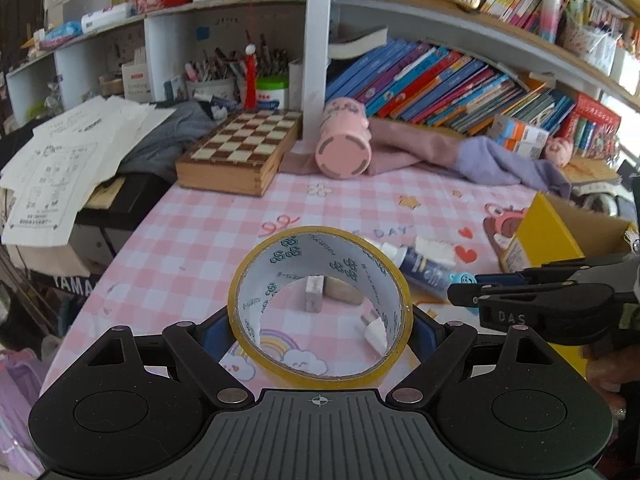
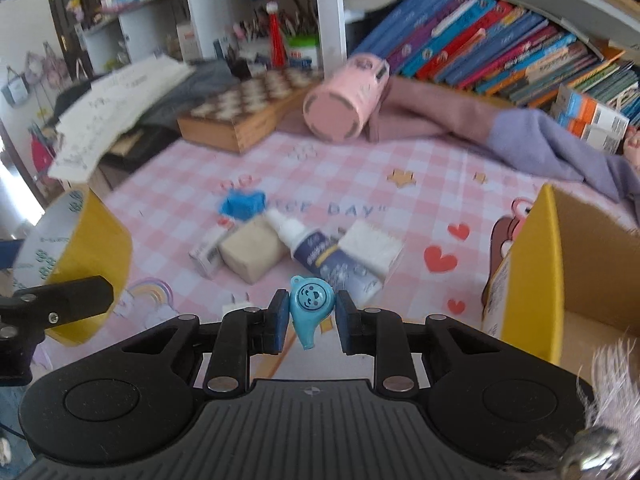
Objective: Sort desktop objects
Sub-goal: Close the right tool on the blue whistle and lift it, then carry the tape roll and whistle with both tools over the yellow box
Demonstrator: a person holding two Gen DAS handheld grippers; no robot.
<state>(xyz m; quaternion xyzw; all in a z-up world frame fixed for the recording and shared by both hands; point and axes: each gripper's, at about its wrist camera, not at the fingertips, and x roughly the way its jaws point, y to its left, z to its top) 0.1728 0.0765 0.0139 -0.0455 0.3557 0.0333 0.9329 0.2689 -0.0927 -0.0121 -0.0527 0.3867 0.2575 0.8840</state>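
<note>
Left gripper (image 1: 322, 330) clamps a yellow tape roll (image 1: 320, 304); right gripper (image 2: 310, 316) pinches a blue whistle (image 2: 310, 306), cardboard box (image 2: 532, 264) at three o'clock.

Bright, even daylight, strongest at the far right edge of the left wrist view. Soft, faint shadows on the table (image 1: 192, 240). Heavy fisheye bending of the shelves (image 1: 460, 28). Sharp on the left; motion-blurred across the right wrist view.

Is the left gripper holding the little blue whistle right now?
No, the left gripper is clamped on the yellow tape roll; the blue whistle sits between the right gripper's jaws.
</note>
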